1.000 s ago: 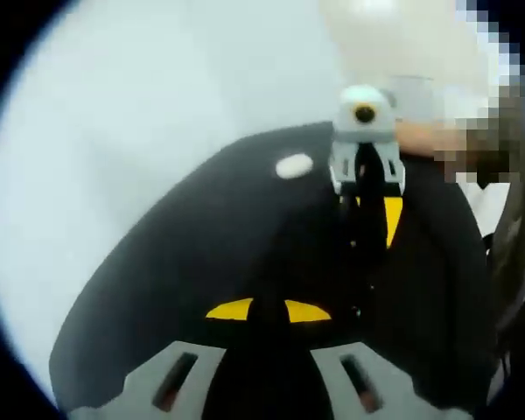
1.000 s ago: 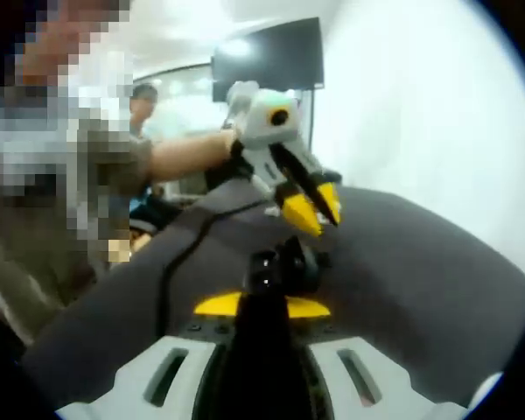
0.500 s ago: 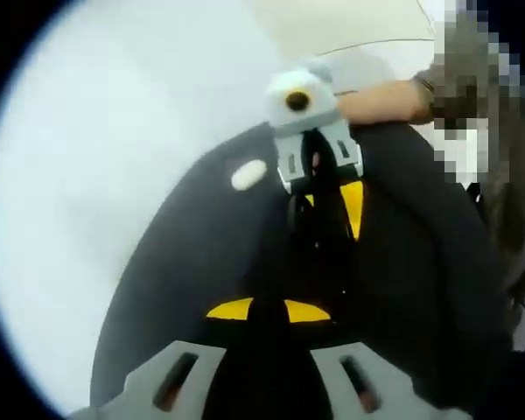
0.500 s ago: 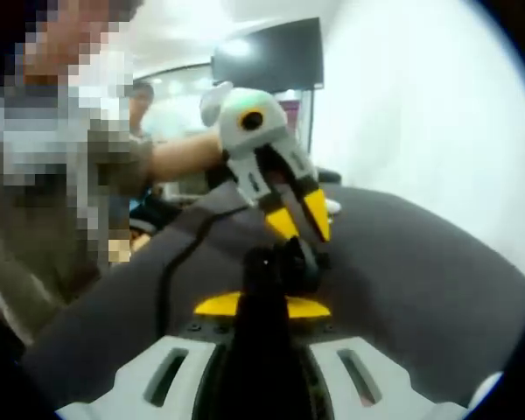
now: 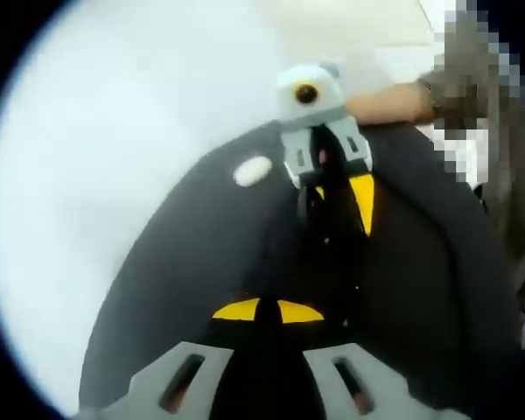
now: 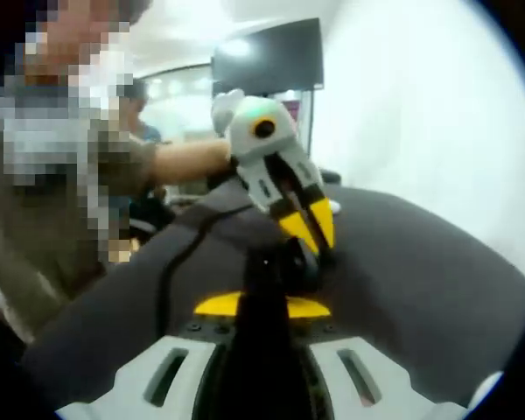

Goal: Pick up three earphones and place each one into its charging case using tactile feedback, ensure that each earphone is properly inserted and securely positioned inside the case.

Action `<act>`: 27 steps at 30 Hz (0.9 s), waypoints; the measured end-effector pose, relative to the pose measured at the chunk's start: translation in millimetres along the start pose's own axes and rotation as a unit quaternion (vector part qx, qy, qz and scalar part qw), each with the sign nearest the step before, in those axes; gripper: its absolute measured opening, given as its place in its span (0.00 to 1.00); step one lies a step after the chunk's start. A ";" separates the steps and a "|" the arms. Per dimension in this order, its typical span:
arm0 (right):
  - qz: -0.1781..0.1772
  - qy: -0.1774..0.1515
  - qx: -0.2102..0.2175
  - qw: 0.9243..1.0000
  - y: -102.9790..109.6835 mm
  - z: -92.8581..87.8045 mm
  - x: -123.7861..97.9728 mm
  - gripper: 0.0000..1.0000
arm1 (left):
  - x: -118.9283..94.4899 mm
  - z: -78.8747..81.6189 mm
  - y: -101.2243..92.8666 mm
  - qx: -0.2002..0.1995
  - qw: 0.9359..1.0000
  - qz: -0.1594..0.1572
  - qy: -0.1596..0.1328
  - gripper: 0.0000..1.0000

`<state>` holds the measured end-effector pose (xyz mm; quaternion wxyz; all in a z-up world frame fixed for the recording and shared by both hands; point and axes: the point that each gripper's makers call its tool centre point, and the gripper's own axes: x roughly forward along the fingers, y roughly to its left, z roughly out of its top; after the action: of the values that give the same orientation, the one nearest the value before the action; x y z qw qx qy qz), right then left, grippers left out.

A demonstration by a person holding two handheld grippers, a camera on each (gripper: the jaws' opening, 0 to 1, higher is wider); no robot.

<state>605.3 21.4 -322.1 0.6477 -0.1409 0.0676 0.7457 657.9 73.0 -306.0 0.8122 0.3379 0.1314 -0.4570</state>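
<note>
My right gripper (image 6: 261, 306) is shut on a black charging case (image 6: 289, 261) above a dark mat (image 6: 420, 262). My left gripper (image 6: 308, 226) reaches in from the upper left, its yellow tips close together and pressed against the top of that case. In the left gripper view my left gripper (image 5: 268, 311) is shut on a thin dark piece that looks like a black earphone, hard to tell apart from the mat. Facing it, my right gripper (image 5: 339, 199) comes in from above. A small white oval piece (image 5: 252, 171) (image 6: 332, 207) lies on the mat beyond the grippers.
A black cable (image 6: 171, 271) runs across the mat on the left. A person's forearm (image 6: 188, 157) (image 5: 385, 101) holds a gripper. A dark monitor (image 6: 267, 57) hangs on the far wall. White surface (image 5: 87, 175) surrounds the mat (image 5: 184, 262).
The left gripper's tips have dropped a little and closed onto the top of the black case. The right gripper has kept still with the case in it.
</note>
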 end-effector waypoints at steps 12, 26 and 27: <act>-0.010 0.000 -0.004 1.000 -0.5 -0.7 -1.4 0.19 | -45.0 14.1 12.0 -0.143 0.978 0.068 -0.137 0.04; -0.014 -0.002 -0.006 1.000 -0.4 -0.1 -1.4 0.19 | -61.7 46.9 19.3 -0.188 0.955 0.056 -0.224 0.04; -0.014 -0.001 -0.005 1.000 0.0 0.0 -1.1 0.19 | -62.1 49.0 19.4 -0.191 0.953 0.054 -0.229 0.04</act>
<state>605.5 20.3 -321.8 0.6573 -0.1445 0.0608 0.7372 635.3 87.7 -229.1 0.8931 0.0694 0.0082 -0.4444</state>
